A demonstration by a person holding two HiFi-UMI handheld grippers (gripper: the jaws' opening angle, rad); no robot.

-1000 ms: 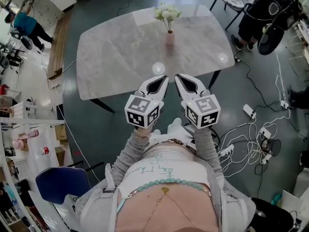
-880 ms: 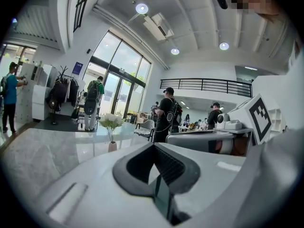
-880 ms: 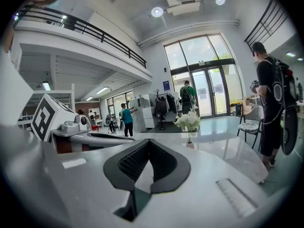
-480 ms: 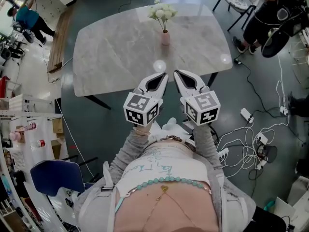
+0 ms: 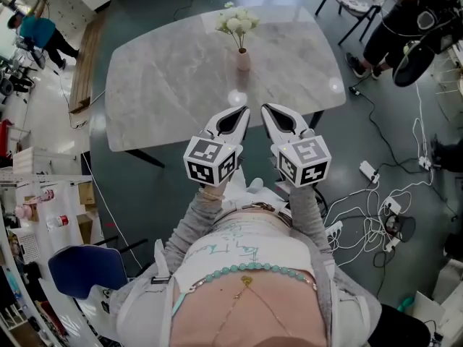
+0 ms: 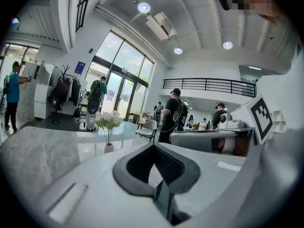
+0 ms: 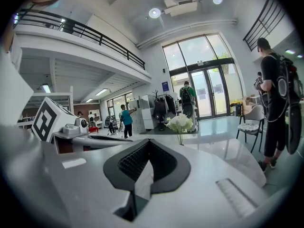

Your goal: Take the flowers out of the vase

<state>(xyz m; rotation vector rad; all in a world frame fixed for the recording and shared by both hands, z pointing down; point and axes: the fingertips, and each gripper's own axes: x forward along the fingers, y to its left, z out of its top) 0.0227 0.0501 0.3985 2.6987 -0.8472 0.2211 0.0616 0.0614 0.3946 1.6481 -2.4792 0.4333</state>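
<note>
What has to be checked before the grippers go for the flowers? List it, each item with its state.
1. The flowers stand upright in the vase, on the far side of the table: ok.
2. The left gripper is empty: ok, jaws together on nothing.
3. The right gripper is empty: ok, likewise.
4. Jaws opened for a grasp: not ok, both are shut.
5. Grippers close to the flowers: not ok, they hang at the table's near edge, well apart from the vase.
6. How tightly the stems sit in the vase: cannot tell.
</note>
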